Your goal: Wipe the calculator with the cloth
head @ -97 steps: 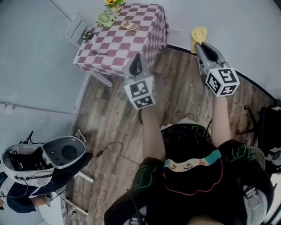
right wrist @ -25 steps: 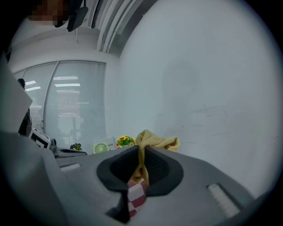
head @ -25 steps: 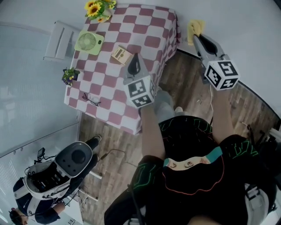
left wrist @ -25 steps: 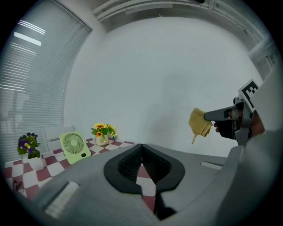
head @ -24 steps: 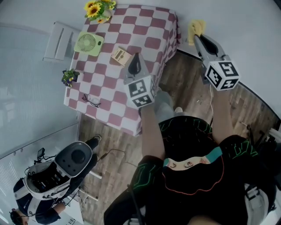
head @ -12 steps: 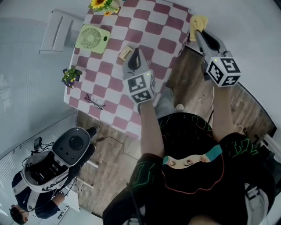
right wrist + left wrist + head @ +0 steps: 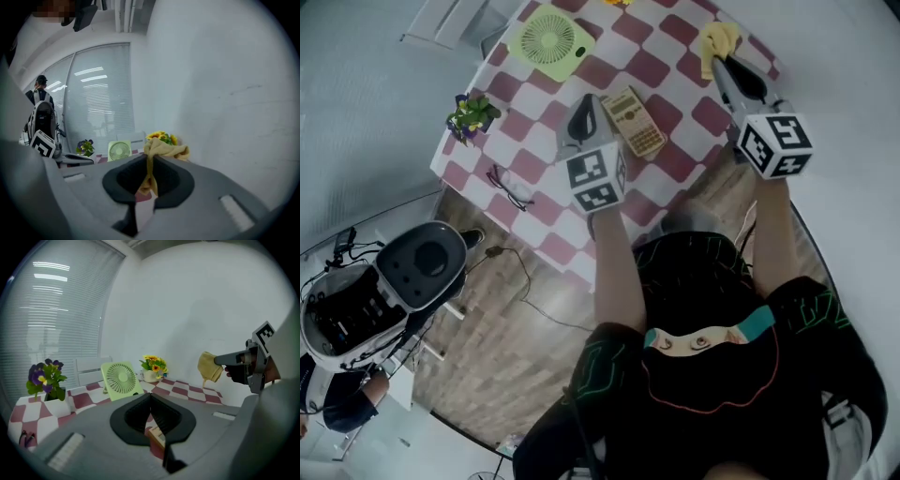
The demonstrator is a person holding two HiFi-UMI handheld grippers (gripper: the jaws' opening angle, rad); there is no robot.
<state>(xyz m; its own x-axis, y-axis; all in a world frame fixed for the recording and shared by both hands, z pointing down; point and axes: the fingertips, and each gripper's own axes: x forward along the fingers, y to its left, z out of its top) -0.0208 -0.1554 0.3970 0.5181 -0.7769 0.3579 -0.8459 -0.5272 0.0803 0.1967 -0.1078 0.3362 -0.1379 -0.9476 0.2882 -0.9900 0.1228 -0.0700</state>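
Observation:
A tan calculator (image 7: pixel 635 122) lies flat on the red-and-white checkered table (image 7: pixel 534 155). My left gripper (image 7: pixel 587 103) hovers just left of it, jaws shut and holding nothing; through their gap in the left gripper view a corner of the calculator (image 7: pixel 157 436) shows. My right gripper (image 7: pixel 720 60) is over the table's far right part, shut on a yellow cloth (image 7: pixel 718 39). The cloth (image 7: pixel 161 150) bunches at the jaw tips and hangs down between them in the right gripper view. From the left gripper view, the cloth (image 7: pixel 209 366) dangles off to the right.
A green fan (image 7: pixel 553 39) stands at the table's back, a purple potted plant (image 7: pixel 471 112) at its left edge, glasses (image 7: pixel 508 186) near the front left. Sunflowers (image 7: pixel 153 366) sit by the wall. Another person with a rig (image 7: pixel 356 319) stands lower left on the wooden floor.
Both grippers have come from over the floor to above the table. The calculator now lies right beside the left gripper. The cloth stays held in the right gripper.

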